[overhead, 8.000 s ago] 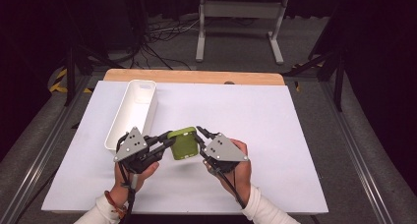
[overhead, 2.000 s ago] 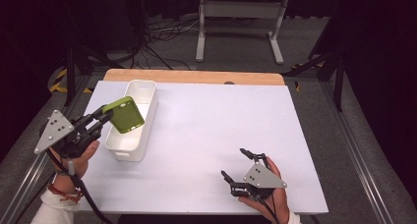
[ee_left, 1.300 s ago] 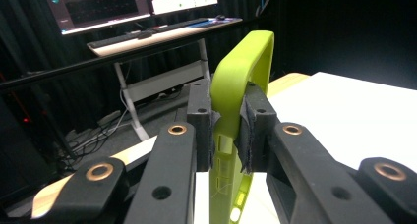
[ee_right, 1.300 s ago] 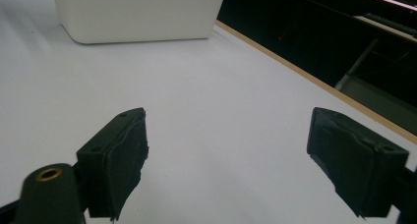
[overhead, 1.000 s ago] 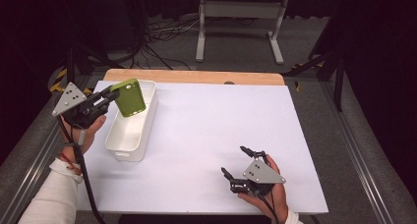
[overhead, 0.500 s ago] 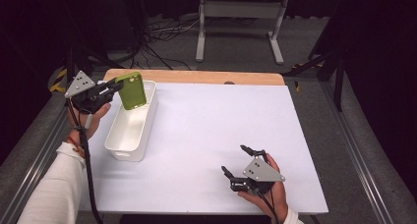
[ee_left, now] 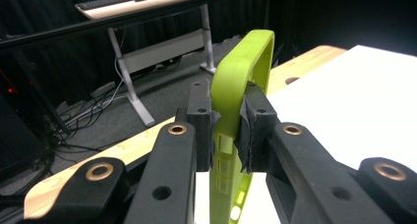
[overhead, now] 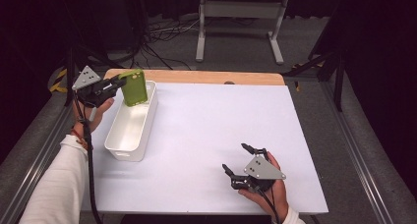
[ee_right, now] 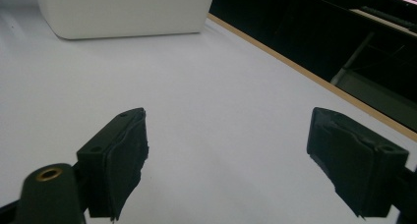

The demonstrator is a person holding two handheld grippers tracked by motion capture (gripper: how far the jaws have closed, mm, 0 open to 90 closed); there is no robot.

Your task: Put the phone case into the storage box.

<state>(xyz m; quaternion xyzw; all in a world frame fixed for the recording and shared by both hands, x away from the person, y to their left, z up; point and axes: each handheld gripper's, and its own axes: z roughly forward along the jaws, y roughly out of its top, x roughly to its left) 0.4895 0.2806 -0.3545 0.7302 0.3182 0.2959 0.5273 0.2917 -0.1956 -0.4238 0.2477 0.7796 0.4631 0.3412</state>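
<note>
Left gripper (overhead: 117,83): jaws clamped on the near edge of the green case (overhead: 134,87). In the left gripper view the pads (ee_left: 253,130) press on both faces of the case wall (ee_left: 243,67).
Case: held upright in the air, on edge, over the far end of the bin (overhead: 114,145). It touches neither the bin wall nor the bin floor, as far as the high view shows.
Bin: white, oblong, open at the top, apparently with nothing in it. It stands at the left of the white table (overhead: 206,130), its long side running from near to far.
Table: white sheet over a wooden top; the wood (overhead: 206,77) shows as a strip along the far edge.
Right gripper (overhead: 247,158): jaws wide apart, holding nothing. It rests low at the near right of the table, well apart from the bin. In the right gripper view both pads (ee_right: 125,162) stand over bare table, with the bin (ee_right: 128,10) far off.
Step in hand: judged to be placing the case into the bin; the carry looks finished, the lowering not yet begun.
Next move: lower the case inside the bin walls, keep its bottom edge off the rim, then part the left jaws to release.
Risk: the tall case may catch on the rim, or tip when released.
</note>
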